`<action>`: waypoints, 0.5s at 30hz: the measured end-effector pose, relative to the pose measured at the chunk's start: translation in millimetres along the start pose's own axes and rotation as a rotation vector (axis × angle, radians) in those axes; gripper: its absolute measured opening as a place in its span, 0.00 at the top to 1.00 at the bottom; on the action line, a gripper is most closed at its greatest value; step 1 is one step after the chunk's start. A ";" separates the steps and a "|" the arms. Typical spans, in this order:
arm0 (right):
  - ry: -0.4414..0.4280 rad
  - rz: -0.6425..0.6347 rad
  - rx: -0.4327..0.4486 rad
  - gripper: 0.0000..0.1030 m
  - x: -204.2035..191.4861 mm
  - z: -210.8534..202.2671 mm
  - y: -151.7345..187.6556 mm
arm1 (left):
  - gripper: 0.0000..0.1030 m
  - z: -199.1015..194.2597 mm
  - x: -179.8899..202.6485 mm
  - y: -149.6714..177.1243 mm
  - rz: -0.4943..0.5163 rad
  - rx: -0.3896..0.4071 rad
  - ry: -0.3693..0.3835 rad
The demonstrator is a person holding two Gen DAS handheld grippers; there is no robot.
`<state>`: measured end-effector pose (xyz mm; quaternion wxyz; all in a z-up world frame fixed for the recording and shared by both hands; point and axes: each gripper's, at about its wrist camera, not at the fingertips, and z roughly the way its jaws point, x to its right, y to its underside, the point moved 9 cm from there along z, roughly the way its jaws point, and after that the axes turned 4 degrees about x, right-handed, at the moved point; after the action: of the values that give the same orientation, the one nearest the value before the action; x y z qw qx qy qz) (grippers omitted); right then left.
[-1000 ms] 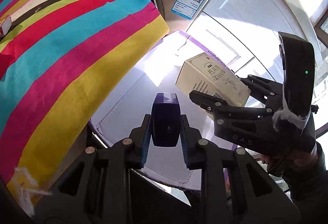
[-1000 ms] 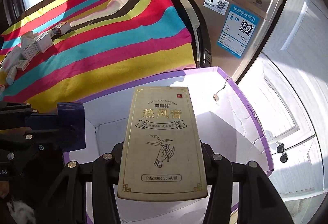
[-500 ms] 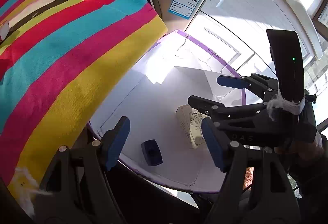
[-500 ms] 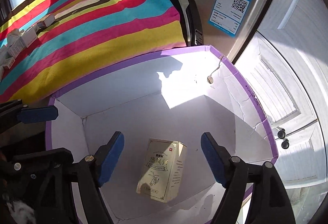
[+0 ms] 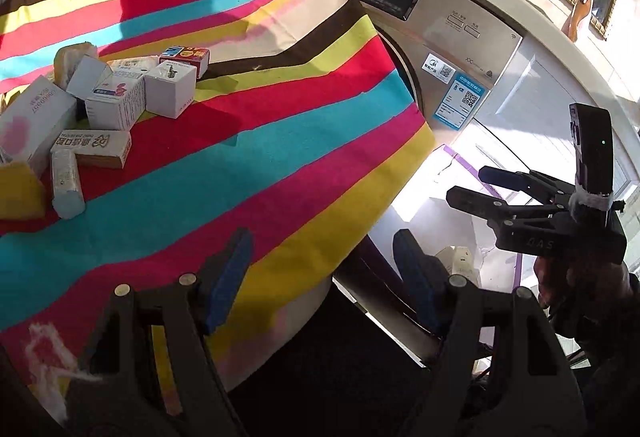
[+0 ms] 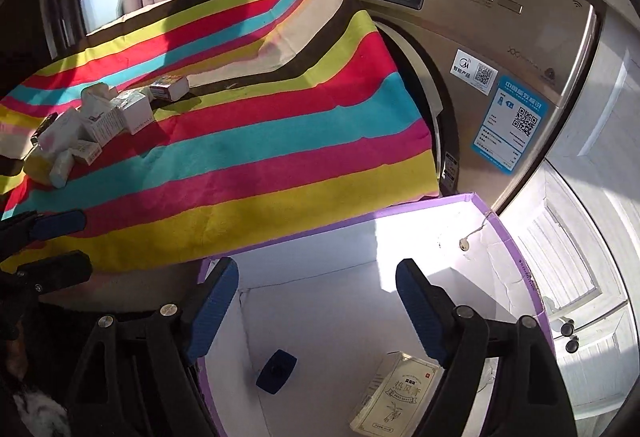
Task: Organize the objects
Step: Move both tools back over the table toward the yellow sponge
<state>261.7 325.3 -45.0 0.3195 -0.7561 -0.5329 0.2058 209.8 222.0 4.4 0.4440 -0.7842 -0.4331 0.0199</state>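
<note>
A: Left gripper (image 5: 320,269)?
B: Spread wide, nothing between the blue pads (image 5: 226,279). Poised over the edge of the striped cloth (image 5: 240,141) on the worktop.

A: Right gripper (image 6: 316,301)?
B: Opening further, empty. Hanging above the purple-rimmed white box (image 6: 516,237), just beside the cloth's yellow edge.

A: Inside the box?
B: Two things on its white floor. Cream carton (image 6: 394,403) with a plant drawing, lying tilted low under the right finger. Small dark blue item (image 6: 277,371) well apart from it, nearer the left wall.

A: And on the cloth?
B: Cluster of small cartons (image 5: 116,101) at the far left, some touching, some leaning on each other. White cube-like carton (image 5: 170,93) beside a red-and-blue one (image 5: 185,57). Pale tube-shaped pack (image 5: 67,183) lying at the near end of the cluster.

A: Behind all that?
B: Silver washing machine (image 5: 448,37), blue label with a square code on its front.
</note>
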 end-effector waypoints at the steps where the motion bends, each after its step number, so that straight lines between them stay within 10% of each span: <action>1: -0.020 -0.015 0.013 0.20 -9.8 -0.6 -4.4 | 0.27 -10.3 -13.5 0.3 -0.028 0.023 -0.018; 15: -0.222 -0.156 0.111 0.20 -124.0 -9.4 -54.1 | 0.27 -111.8 -138.7 33.6 -0.293 0.205 -0.261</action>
<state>188.3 219.0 -3.9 0.3150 -0.6660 -0.6098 0.2921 191.9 41.7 -0.9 0.4595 -0.6544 -0.5921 0.1005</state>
